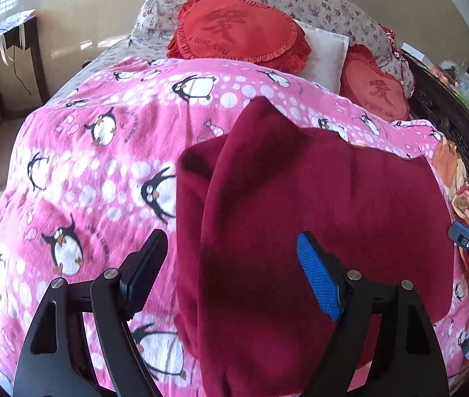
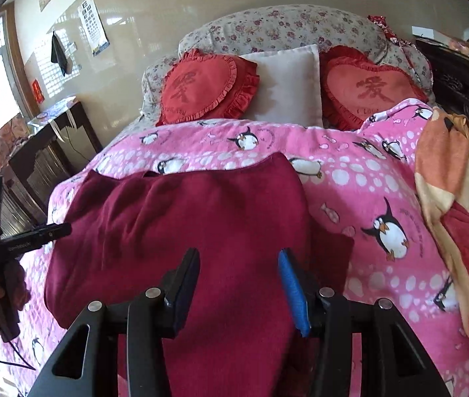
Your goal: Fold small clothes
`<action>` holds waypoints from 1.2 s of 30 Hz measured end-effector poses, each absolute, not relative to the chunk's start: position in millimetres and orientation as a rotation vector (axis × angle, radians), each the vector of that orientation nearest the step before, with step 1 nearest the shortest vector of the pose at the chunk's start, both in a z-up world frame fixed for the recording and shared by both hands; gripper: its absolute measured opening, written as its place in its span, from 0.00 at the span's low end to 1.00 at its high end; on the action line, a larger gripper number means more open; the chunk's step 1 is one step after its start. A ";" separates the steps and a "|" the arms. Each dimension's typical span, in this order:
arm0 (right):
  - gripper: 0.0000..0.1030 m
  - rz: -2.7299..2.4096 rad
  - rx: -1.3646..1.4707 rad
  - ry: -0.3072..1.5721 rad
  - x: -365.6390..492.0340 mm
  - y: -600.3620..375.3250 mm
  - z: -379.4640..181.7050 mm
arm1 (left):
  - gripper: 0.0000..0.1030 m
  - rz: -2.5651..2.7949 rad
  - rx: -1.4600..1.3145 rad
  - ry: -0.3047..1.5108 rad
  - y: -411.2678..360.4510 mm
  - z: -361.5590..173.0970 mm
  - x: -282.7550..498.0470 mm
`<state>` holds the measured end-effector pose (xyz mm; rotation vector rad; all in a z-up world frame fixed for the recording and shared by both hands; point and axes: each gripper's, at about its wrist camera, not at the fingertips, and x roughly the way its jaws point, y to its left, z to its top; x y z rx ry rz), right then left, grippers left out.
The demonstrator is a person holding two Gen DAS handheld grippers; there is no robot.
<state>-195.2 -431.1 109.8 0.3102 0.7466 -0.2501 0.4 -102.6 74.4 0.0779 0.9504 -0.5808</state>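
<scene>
Lying on the pink blanket (image 1: 79, 152), the dark red garment (image 2: 185, 218) sits under both grippers' empty, parted fingers: left gripper (image 1: 231, 264) wide, right gripper (image 2: 239, 281) narrower.

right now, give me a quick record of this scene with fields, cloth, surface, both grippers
cloth: dark red garment, partly folded, lying on the bed
surface: pink penguin blanket
left gripper: open, over the garment's left edge, pads not pressing on it
right gripper: open, above the garment's near part
behind: two red heart cushions, white pillow
</scene>
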 end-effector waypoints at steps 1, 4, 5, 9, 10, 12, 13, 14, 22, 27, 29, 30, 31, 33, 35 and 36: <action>0.46 -0.258 0.304 0.761 -196.0 -431.6 104.6 | 0.78 -0.570 0.081 0.958 -98.3 71.3 -4.0; 0.46 -0.291 0.314 0.804 -191.7 -437.7 85.2 | 0.78 -0.539 0.091 0.990 -88.4 58.1 -13.4; 0.46 -0.310 0.306 0.805 -188.9 -440.4 81.2 | 0.78 -0.525 0.095 1.010 -86.5 51.6 -14.3; 0.48 -0.347 0.351 0.828 -181.8 -451.5 77.4 | 0.78 -0.521 0.057 1.059 -77.9 40.6 -18.3; 0.48 -0.348 0.368 0.825 -184.2 -452.0 80.5 | 0.78 -0.522 0.055 1.053 -75.6 42.5 -21.4; 0.48 -0.343 0.371 0.810 -193.4 -445.9 91.0 | 0.78 -0.523 0.071 1.038 -72.8 45.6 -27.9; 0.48 -0.340 0.355 0.800 -200.0 -440.2 96.9 | 0.78 -0.524 0.078 1.036 -71.6 45.8 -30.6; 0.48 -0.337 0.336 0.792 -206.1 -434.0 102.1 | 0.78 -0.526 0.084 1.036 -70.4 45.6 -32.7; 0.46 -0.245 0.287 0.823 -241.7 -388.1 99.1 | 0.78 -0.525 0.075 1.040 -60.3 42.6 -45.0; 0.44 -0.245 0.337 0.915 -236.0 -391.1 57.1 | 0.78 -0.523 0.090 1.043 -59.1 39.1 -50.6; 0.44 -0.254 0.351 0.911 -233.9 -391.9 57.7 | 0.78 -0.524 0.093 1.049 -58.1 38.0 -52.0; 0.44 -0.260 0.350 0.915 -233.2 -390.7 60.4 | 0.78 -0.524 0.091 1.052 -56.7 37.5 -52.7; 0.44 -0.263 0.339 0.909 -232.7 -386.5 68.6 | 0.78 -0.525 0.088 1.053 -54.9 36.8 -53.4; 0.44 -0.258 0.330 0.910 -232.2 -384.1 71.8 | 0.78 -0.525 0.081 1.059 -52.0 34.9 -54.9; 0.44 -0.244 0.311 0.910 -232.0 -377.2 77.3 | 0.78 -0.526 0.070 1.064 -49.4 33.6 -56.1; 0.44 -0.238 0.307 0.908 -232.2 -374.0 79.2 | 0.78 -0.527 0.067 1.066 -47.9 33.1 -57.5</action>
